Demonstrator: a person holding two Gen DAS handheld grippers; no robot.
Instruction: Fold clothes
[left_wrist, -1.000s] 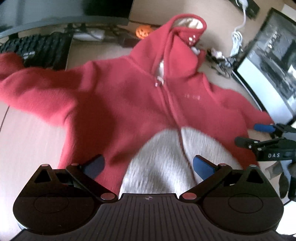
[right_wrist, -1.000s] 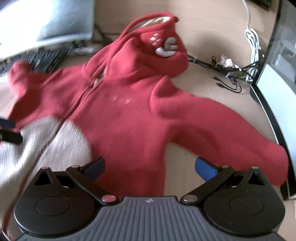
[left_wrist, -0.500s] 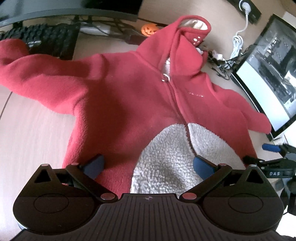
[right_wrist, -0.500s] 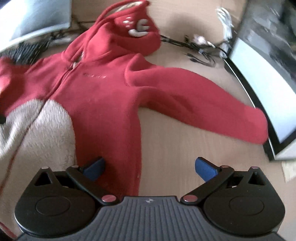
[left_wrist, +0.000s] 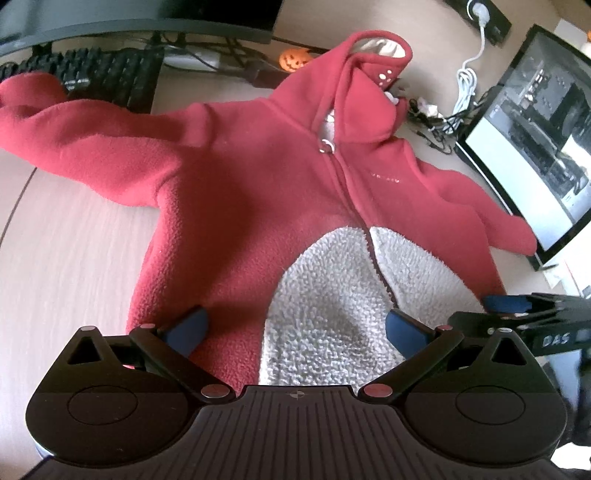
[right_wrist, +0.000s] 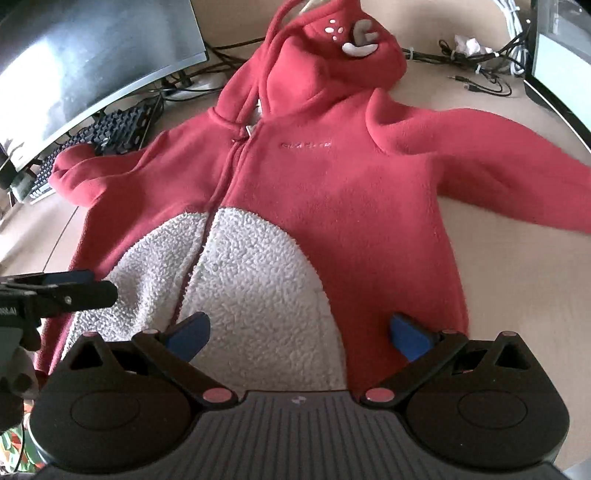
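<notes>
Currently both of your tools hover over the near, lower end of the red hooded fleece suit (left_wrist: 258, 192): your left gripper (left_wrist: 295, 326) and your right gripper (right_wrist: 297, 328) each hold their blue pads well apart, clamped on nothing. Note that the suit lies spread flat and face up on the wooden desk (left_wrist: 66, 251), its long axis running from your grippers away to the hood (right_wrist: 332, 48) at the far end, with one sleeve out to each side. Neither gripper is clearly nearer; each sits on its own side of the zip (left_wrist: 364, 229), beyond which lie a keyboard (left_wrist: 107, 74) and monitors.
</notes>
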